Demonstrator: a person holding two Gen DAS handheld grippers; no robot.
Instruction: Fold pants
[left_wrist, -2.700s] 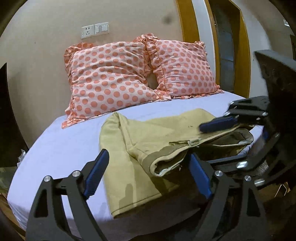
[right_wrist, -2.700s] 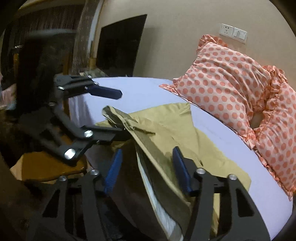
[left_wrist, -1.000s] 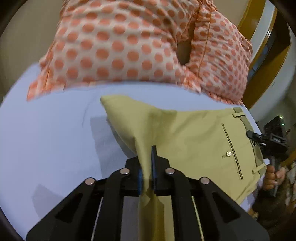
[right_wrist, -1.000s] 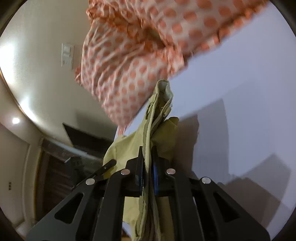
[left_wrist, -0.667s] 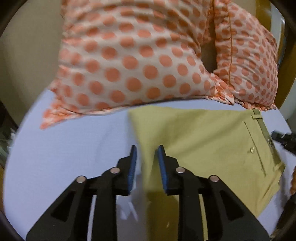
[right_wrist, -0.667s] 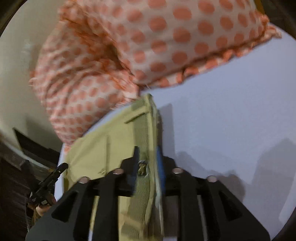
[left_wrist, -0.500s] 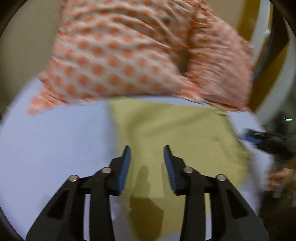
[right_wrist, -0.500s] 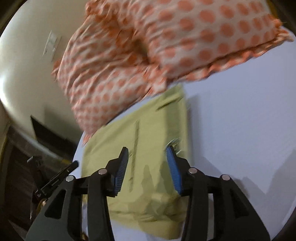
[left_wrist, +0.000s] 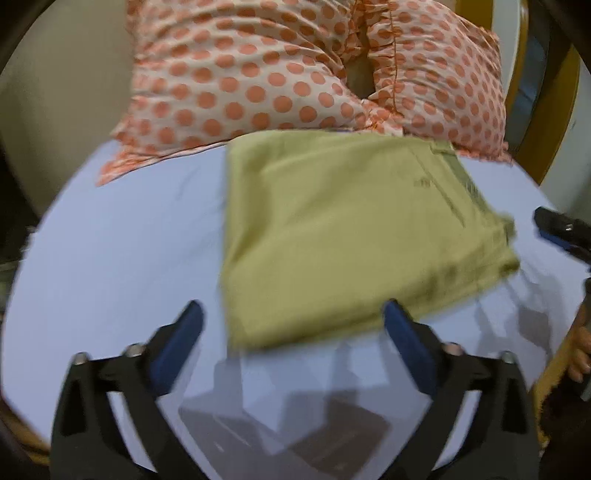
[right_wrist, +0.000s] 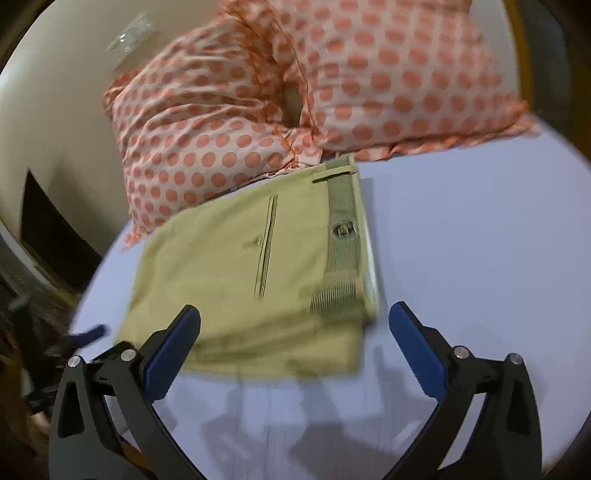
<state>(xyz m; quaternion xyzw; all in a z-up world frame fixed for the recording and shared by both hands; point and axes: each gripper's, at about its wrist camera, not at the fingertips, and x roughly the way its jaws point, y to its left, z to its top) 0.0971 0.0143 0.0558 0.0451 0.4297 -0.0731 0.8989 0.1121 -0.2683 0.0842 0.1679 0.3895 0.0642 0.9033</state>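
Observation:
The olive-green pants (left_wrist: 343, 236) lie folded into a flat rectangle on the lavender bed sheet (left_wrist: 122, 251), just below the pillows. In the right wrist view the pants (right_wrist: 251, 266) show a back pocket and the waistband on the right side. My left gripper (left_wrist: 293, 332) is open and empty, above the sheet just short of the fold's near edge. My right gripper (right_wrist: 293, 325) is open and empty, over the near edge of the pants. The right gripper's blue fingertip (left_wrist: 554, 230) shows at the right edge of the left wrist view.
Two polka-dot orange pillows (left_wrist: 266, 74) (right_wrist: 399, 74) lean on the wall behind the pants. The bed sheet (right_wrist: 480, 240) stretches to the right of the pants. A yellow door frame (left_wrist: 543, 110) stands at the far right.
Both grippers held the pants shut a second ago, then let go and opened wide. Both have pulled back from the pants, which now lie flat and folded.

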